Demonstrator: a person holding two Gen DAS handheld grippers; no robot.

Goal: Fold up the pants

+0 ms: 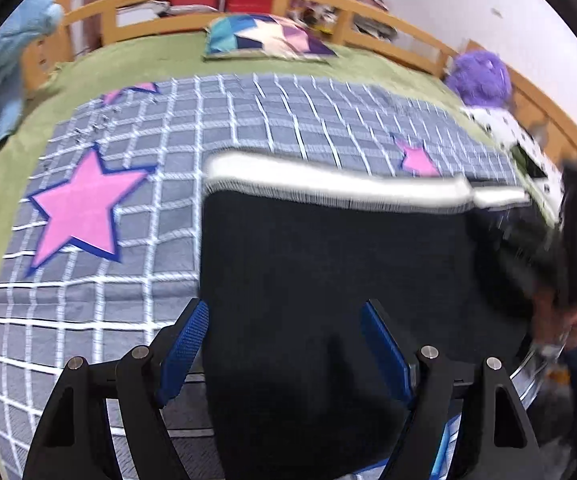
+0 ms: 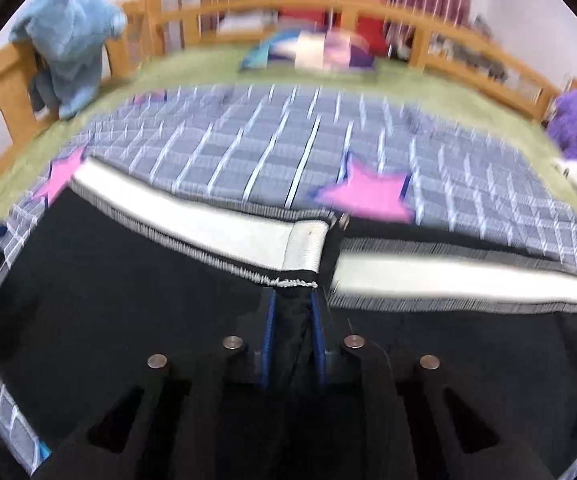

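Two tongs over black pants [image 2: 128,300] on bed.
Right tongs [image 2: 292,320] pinch the pants below the waistband; left tongs [image 1: 284,344] gape over the pants; checked star blanket [image 1: 128,240] beneath.

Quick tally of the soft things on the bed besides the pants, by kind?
Pillow: 1
Blue towel on the rail: 1
Purple plush: 1
Checked blanket: 1
Spotted white cloth: 1
Total: 5

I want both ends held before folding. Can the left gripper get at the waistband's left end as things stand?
Probably yes. The left gripper is open over the pants, and nothing lies between it and the waistband ahead. The right gripper pinches fabric further along.
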